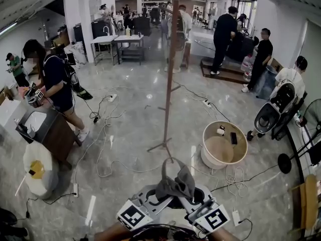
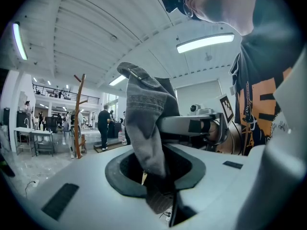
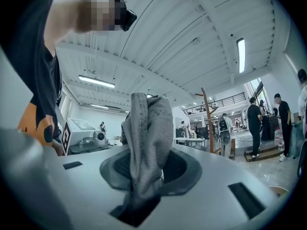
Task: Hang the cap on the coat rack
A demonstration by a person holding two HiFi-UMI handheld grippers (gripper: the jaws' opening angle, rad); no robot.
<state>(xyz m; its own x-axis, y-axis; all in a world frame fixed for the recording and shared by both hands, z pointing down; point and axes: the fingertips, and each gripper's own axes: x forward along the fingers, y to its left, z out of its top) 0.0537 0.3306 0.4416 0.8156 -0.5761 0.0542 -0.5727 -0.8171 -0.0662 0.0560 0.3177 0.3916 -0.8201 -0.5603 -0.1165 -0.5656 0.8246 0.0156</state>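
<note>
A crumpled grey cap (image 1: 176,185) is held up between both grippers at the bottom middle of the head view. My left gripper (image 1: 153,201) is shut on its left side and my right gripper (image 1: 196,202) on its right side. In the left gripper view the cap (image 2: 149,116) stands up out of the closed jaws of the left gripper (image 2: 160,181). The right gripper view shows the cap (image 3: 146,138) pinched the same way by the right gripper (image 3: 141,195). The wooden coat rack (image 1: 170,74) stands upright on the floor straight ahead, beyond the cap and apart from it.
A round beige tub (image 1: 224,144) sits to the right of the rack's foot (image 1: 163,145). Cables and power strips (image 1: 111,98) trail over the glossy floor. A person (image 1: 52,82) stands by a desk at left; others stand at the back right. A floor fan (image 1: 286,162) is at right.
</note>
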